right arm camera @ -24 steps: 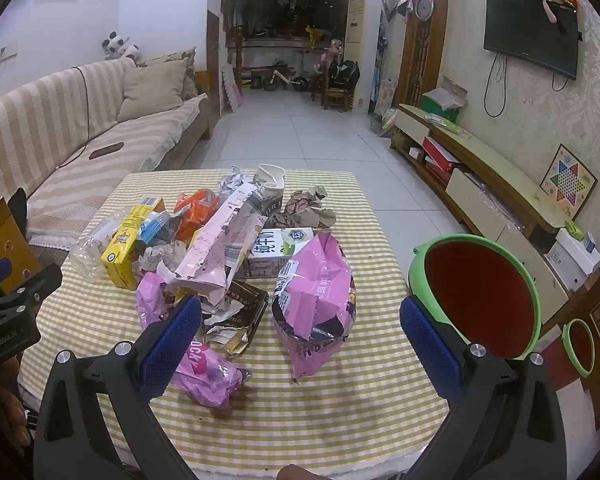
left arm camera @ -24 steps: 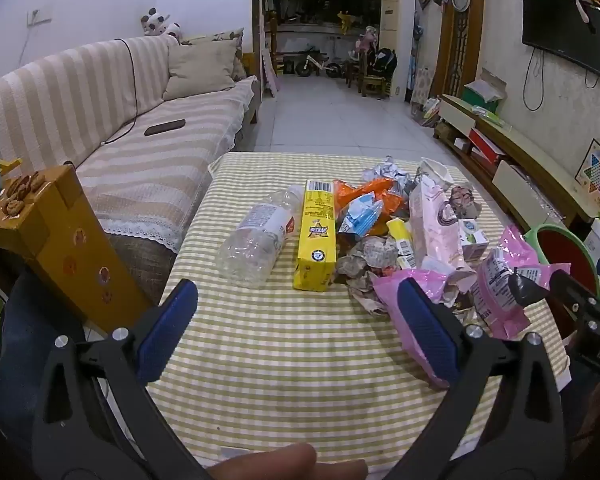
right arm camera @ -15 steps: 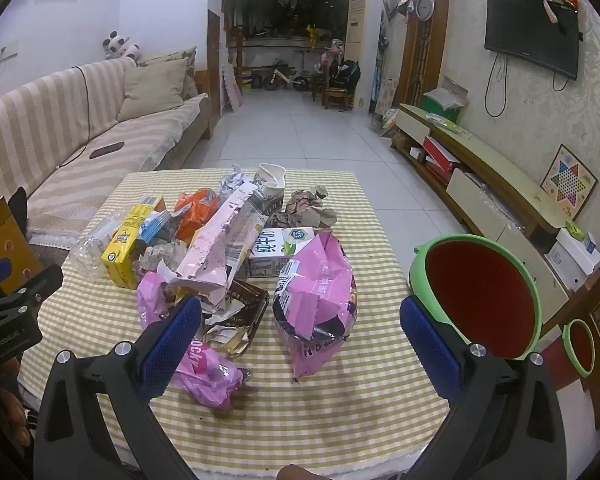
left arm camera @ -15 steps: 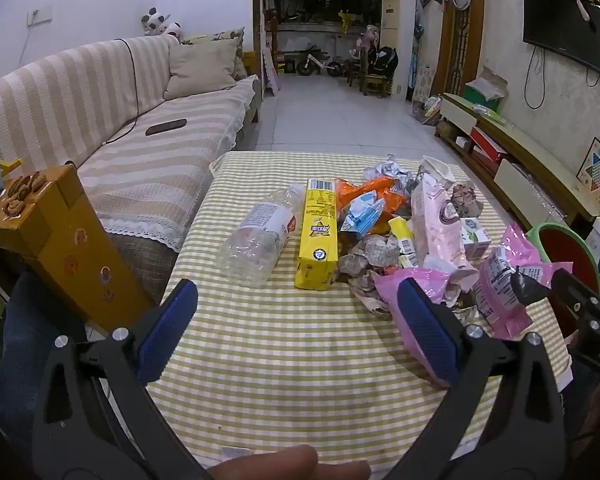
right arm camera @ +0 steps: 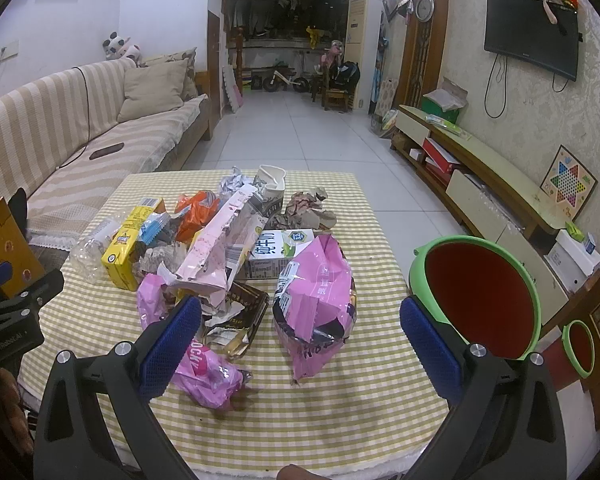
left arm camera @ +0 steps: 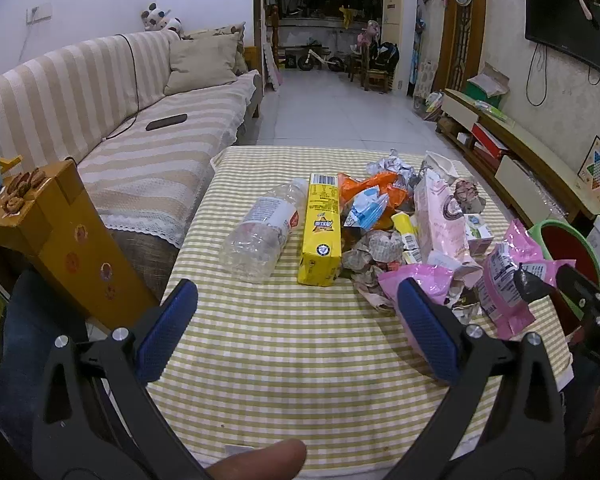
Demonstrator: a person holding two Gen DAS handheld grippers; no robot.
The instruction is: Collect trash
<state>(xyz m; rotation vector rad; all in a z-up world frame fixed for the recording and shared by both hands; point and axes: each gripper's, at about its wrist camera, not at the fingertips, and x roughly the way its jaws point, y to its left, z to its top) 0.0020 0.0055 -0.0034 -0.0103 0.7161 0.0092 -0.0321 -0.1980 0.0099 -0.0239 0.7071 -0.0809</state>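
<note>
So I'm holding my left gripper (left arm camera: 296,320) and right gripper (right arm camera: 300,332) over the near edge of the checked table (right arm camera: 340,400), both spread wide with nothing between the pads. The trash pile (right arm camera: 236,248) is sitting mid-table: a clear bottle (left arm camera: 260,236) lying just beside a yellow box (left arm camera: 320,236), and a big pink bag (right arm camera: 316,292) nearer me. The green bin (right arm camera: 480,292) is standing just off the table's right edge.
</note>
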